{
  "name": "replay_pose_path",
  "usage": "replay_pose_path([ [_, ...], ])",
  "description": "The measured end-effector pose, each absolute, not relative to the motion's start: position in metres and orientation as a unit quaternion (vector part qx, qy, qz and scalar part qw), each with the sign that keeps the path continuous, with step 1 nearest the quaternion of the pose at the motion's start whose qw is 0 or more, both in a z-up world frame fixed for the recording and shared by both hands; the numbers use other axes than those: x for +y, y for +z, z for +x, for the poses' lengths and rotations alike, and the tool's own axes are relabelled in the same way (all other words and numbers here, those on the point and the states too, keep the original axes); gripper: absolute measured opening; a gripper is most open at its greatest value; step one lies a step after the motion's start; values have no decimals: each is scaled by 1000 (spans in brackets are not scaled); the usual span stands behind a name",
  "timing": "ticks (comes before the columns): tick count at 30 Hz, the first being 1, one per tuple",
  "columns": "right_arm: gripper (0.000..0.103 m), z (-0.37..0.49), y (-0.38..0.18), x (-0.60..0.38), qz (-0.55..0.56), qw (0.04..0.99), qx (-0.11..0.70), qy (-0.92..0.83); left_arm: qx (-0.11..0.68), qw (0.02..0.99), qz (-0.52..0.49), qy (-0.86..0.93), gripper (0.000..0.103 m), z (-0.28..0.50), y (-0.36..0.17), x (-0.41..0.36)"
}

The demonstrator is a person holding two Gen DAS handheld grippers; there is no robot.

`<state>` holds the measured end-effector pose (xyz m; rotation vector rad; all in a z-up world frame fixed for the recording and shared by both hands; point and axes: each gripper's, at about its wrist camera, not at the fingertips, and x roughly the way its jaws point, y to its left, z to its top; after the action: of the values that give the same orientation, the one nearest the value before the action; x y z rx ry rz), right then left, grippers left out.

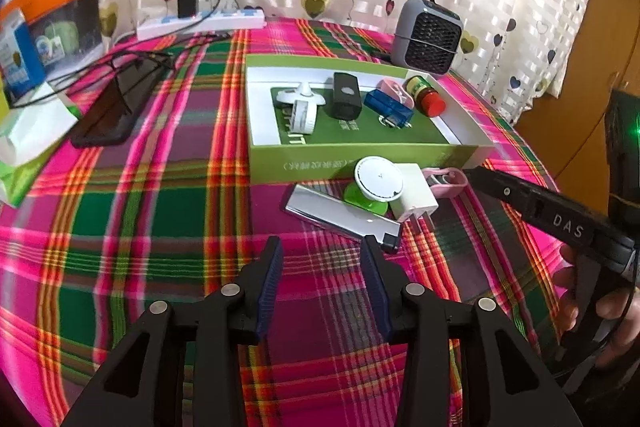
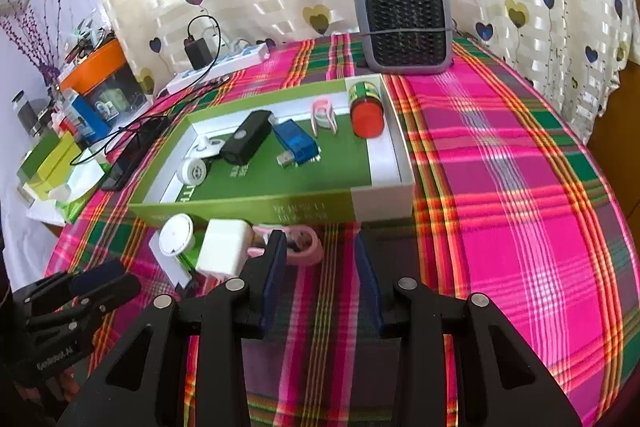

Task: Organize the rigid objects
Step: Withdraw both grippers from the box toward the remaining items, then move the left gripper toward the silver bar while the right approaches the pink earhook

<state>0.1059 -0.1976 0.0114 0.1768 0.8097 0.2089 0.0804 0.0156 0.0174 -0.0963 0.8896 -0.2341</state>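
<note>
A green-walled box (image 1: pixel 360 151) holds a white gadget (image 1: pixel 304 103), a black block (image 1: pixel 344 95), a blue USB stick (image 1: pixel 390 105), a pink clip and a red-capped bottle (image 1: pixel 428 97). In front of it lie a silver flat device (image 1: pixel 340 213), a white disc (image 1: pixel 378 177) on a green base, a white charger plug (image 1: pixel 414 193) and a pink clip (image 1: pixel 448 181). My left gripper (image 1: pixel 322 251) is open and empty, just short of the silver device. My right gripper (image 2: pixel 318 247) is open; the pink clip (image 2: pixel 306 247) lies by its left fingertip, unpressed, with the plug (image 2: pixel 224 247) to its left.
A grey fan heater (image 2: pixel 404 27) stands behind the box. A power strip (image 1: pixel 200 21) with a charger, cables and a black phone (image 1: pixel 116 107) lie at the back left, with cartons (image 1: pixel 24 131) at the left edge. Plaid cloth stretches bare to the right (image 2: pixel 520 187).
</note>
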Motion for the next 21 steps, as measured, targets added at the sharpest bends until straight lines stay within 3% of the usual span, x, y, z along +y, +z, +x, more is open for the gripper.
replay_pose_path([
  [2,51,104,9,-199,90,908,395,103,434,893,-44,-112,42,81,15,14],
  [21,52,105,-3,-197,89,898,416,113,446,885,-54,-119,42,95,12,4],
])
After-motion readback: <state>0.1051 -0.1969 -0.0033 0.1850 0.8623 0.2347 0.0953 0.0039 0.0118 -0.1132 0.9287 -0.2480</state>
